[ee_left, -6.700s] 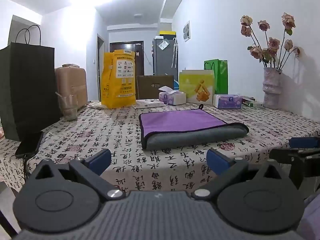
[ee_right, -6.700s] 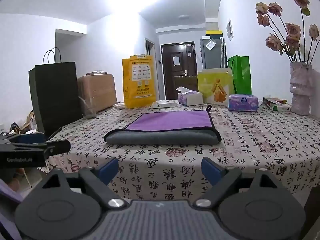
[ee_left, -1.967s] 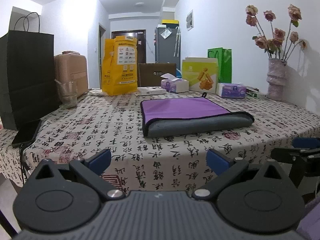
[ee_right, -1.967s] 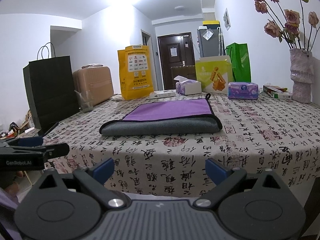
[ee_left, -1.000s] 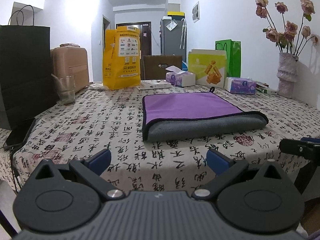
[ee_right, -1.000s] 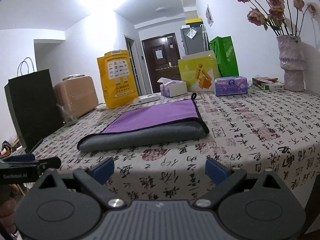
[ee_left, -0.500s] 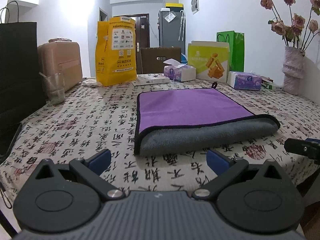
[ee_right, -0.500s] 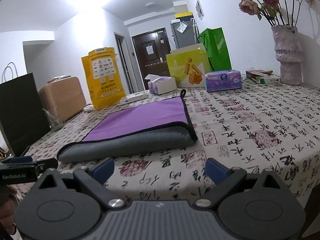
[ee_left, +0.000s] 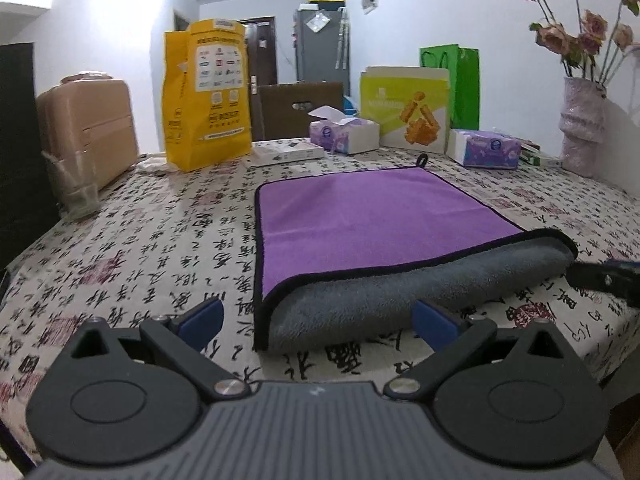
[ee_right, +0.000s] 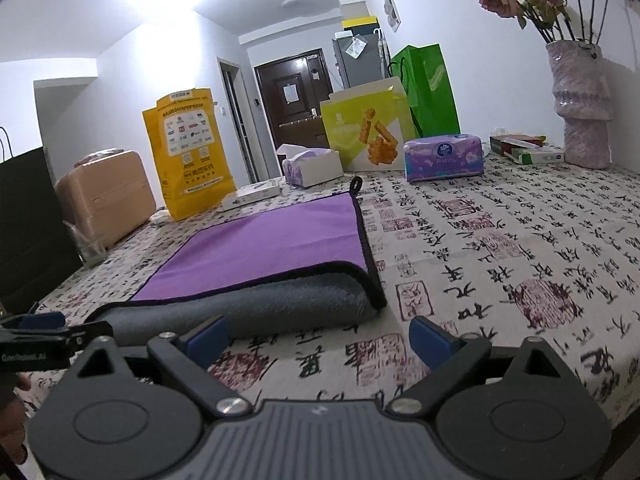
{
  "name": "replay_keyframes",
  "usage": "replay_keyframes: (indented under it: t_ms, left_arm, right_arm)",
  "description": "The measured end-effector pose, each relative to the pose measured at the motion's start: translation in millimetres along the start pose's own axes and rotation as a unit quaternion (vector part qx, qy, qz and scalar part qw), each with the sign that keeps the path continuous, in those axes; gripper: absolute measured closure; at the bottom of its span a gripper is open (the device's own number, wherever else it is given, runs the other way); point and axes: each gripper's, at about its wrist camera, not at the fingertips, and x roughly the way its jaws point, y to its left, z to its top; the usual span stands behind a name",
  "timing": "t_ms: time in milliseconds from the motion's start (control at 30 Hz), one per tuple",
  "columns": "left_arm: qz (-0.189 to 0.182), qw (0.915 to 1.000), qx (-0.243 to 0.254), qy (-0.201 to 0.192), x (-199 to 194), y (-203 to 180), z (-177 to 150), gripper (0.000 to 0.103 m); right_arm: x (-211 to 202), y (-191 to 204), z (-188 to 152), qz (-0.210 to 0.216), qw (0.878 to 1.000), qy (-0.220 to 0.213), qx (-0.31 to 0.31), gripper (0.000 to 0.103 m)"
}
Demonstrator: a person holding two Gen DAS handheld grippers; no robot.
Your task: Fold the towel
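Note:
A purple towel [ee_left: 360, 216] with a grey underside and black trim lies folded once on the patterned tablecloth; its grey rolled fold [ee_left: 400, 288] faces me. It also shows in the right wrist view [ee_right: 272, 248]. My left gripper [ee_left: 318, 318] is open and empty, just in front of the fold's left corner. My right gripper [ee_right: 318, 338] is open and empty, just in front of the fold's right corner. Each gripper shows at the edge of the other's view: the right one [ee_left: 604, 276], the left one [ee_right: 52, 334].
The tablecloth-covered table [ee_left: 140, 240] holds a glass [ee_left: 76, 192], a yellow bag [ee_left: 206, 92], tissue boxes [ee_left: 346, 132] [ee_right: 444, 158], a yellow-green box [ee_left: 404, 108], a green bag [ee_right: 428, 88] and a flower vase [ee_right: 582, 108] along the back and right. A tan suitcase [ee_left: 92, 128] stands at the left.
Both grippers have moved forward toward the towel's near folded edge, which now looks larger and closer. Both stay open and the towel has not moved.

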Motion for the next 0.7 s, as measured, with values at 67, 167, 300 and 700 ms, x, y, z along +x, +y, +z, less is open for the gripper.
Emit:
replay_keyframes:
  t_ms: [67,167,300,700]
  left_arm:
    - [-0.004,1.0000,-0.001,0.004,5.1,1.2,1.1,0.004]
    - [-0.012,0.9996,-0.010,0.022,13.2,6.2,3.4,0.011]
    - [-0.027,0.9986,-0.028,0.036,20.5,13.5,7.1,0.026]
    - [-0.049,0.9956,-0.054,0.060,35.2,25.7,10.2,0.049]
  right_arm:
    - [3.8,-1.8,3.5,-0.003,1.000,-0.003,-0.004,0.009]
    - [10.8,-4.5,8.9,-0.005,1.000,-0.004,-0.011,0.012]
    - [20.5,-4.6,15.7,-0.012,1.000,-0.005,-0.028,0.015]
    - [54.0,-10.5,23.0,-0.001,0.999,0.029,-0.041,0.045]
